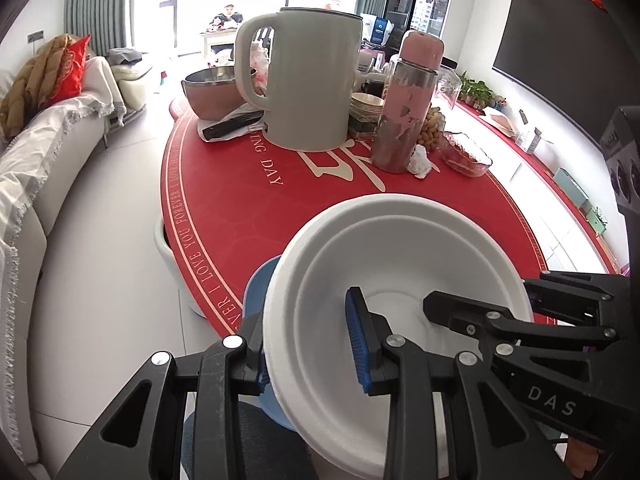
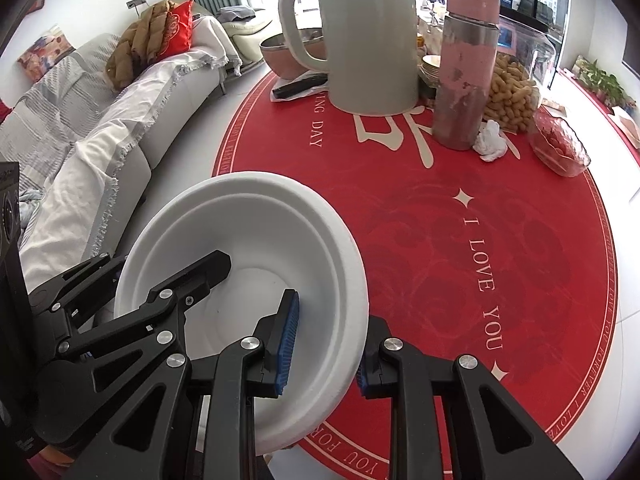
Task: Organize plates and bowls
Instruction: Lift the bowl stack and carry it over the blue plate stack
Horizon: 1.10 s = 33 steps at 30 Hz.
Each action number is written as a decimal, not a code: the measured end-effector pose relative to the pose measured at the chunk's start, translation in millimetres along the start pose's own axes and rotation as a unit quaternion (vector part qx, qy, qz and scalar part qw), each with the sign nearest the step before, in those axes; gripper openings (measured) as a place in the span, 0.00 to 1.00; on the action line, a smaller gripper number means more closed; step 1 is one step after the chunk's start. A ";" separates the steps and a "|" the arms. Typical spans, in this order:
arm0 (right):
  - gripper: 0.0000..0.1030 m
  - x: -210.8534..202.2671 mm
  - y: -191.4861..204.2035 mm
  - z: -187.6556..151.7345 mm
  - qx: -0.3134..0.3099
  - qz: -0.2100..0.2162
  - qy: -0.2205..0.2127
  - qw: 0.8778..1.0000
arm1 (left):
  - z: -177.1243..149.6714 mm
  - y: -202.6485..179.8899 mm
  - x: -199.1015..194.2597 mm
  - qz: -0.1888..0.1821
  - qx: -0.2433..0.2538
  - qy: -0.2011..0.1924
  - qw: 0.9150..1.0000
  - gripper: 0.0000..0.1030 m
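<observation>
Above the near edge of the round red table (image 1: 224, 208), both grippers, left gripper (image 1: 310, 344) and right gripper (image 2: 326, 344), clamp opposite rims of the white moulded-pulp bowl (image 1: 400, 248), not yet set down, stacking apparently unfinished.

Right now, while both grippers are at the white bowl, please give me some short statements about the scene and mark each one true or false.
1. Both grippers hold the same white bowl. True: the left gripper clamps one side of the rim, the right gripper the opposite side.
2. The bowl is full of peanuts. False: it looks empty; the peanuts lie behind the pink flask.
3. The table cover is red with pale lettering. True.
4. The big pale kettle lies on its side. False: it stands upright.
5. A metal bowl sits behind the kettle's handle. True.
</observation>
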State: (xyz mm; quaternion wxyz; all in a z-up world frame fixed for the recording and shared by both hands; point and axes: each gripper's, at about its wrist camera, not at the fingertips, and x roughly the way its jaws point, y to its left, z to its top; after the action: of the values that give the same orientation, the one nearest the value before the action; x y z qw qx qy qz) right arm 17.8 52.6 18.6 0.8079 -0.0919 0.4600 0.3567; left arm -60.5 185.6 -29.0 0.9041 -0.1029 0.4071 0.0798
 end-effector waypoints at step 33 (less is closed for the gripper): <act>0.25 11.0 8.9 0.7 -0.006 -0.002 0.017 1.000 | -6.8 9.9 4.9 0.000 -0.008 0.009 1.000 0.34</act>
State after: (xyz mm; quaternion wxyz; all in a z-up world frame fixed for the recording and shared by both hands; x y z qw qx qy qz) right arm 16.0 64.9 11.7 0.8001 -0.1035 0.4712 0.3565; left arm -64.4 193.7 -38.3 0.8996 -0.1103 0.4145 0.0823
